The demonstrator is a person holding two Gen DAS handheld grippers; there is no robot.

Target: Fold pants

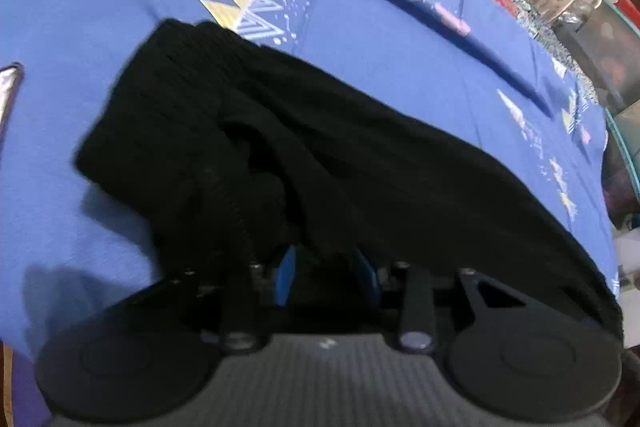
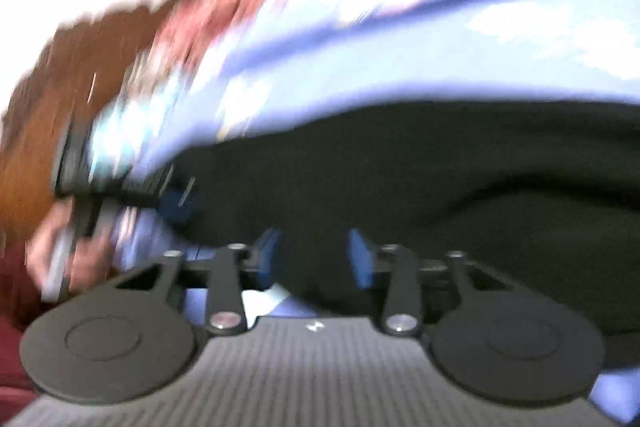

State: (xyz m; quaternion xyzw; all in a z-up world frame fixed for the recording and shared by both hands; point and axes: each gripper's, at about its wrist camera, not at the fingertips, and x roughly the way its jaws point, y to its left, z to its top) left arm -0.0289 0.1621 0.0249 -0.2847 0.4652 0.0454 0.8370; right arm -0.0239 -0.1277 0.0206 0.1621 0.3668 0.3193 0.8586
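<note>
Across the middle of the bed (image 1: pixel 100 39), on its blue printed sheet, the pants (image 1: pixel 320 155) lie as one long black band. In the left wrist view their long axis runs from a ribbed, bunched end toward the far left side of the bed down to the near right, where the cloth passes out of view close to the bed's right edge. They look already doubled lengthwise, so my guess is that the next fold brings one end over the other along that axis.

Nearer in, both grippers sit at the near long edge of the band. The left gripper (image 1: pixel 326 273) points down into the rumpled folds near the ribbed end; its jaws stand partly apart with black cloth bunched between the blue pads (image 1: pixel 286 277), but I cannot tell whether they press on it. The right gripper (image 2: pixel 316 259) shows in a badly blurred view; its jaws are spread, with cloth lying between and ahead of them, seemingly not pinched.

At the left of that blurred view, the other gripper and the hand (image 2: pixel 60 259) holding it appear close by, so both seem to work the same stretch, the left nearer the ribbed end.
</note>
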